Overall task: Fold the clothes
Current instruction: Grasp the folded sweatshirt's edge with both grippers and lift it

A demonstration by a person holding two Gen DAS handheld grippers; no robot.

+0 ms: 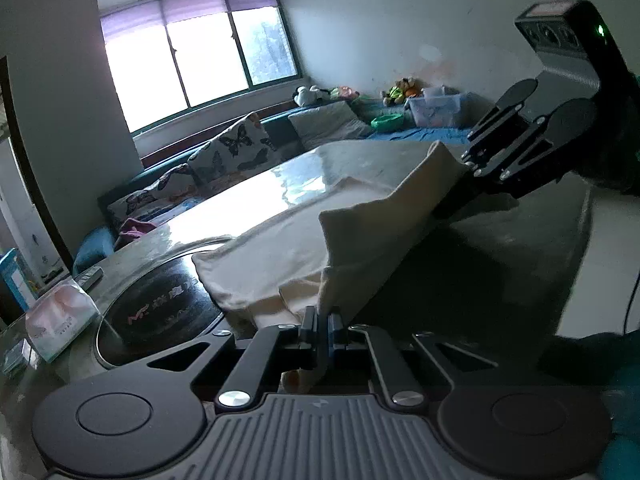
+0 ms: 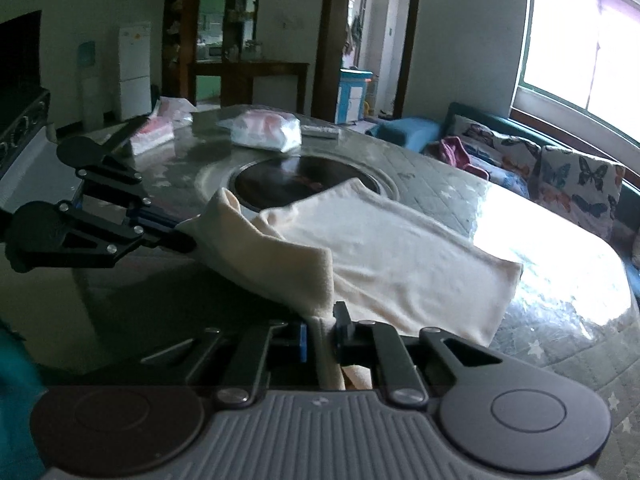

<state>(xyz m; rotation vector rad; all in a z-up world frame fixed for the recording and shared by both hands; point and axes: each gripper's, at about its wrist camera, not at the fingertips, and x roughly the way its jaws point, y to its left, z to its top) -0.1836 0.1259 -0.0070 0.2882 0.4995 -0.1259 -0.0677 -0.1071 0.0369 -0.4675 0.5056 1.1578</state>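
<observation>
Table (image 2: 460, 184): cream cloth (image 2: 392, 252) lies across it beside the dark hob (image 2: 288, 184), near edge lifted. I hold that edge at both corners: left gripper (image 1: 323, 330) and right gripper (image 2: 320, 326) each pinched on cloth. Judged: first fold just begun; folding over and later folds remain.

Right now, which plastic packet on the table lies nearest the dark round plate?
The white packet with pink contents, just behind the plate; the pink one lies further left.

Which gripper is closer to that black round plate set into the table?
Left. The left gripper holds the cream garment beside the black plate; the right gripper holds its far corner.
</observation>
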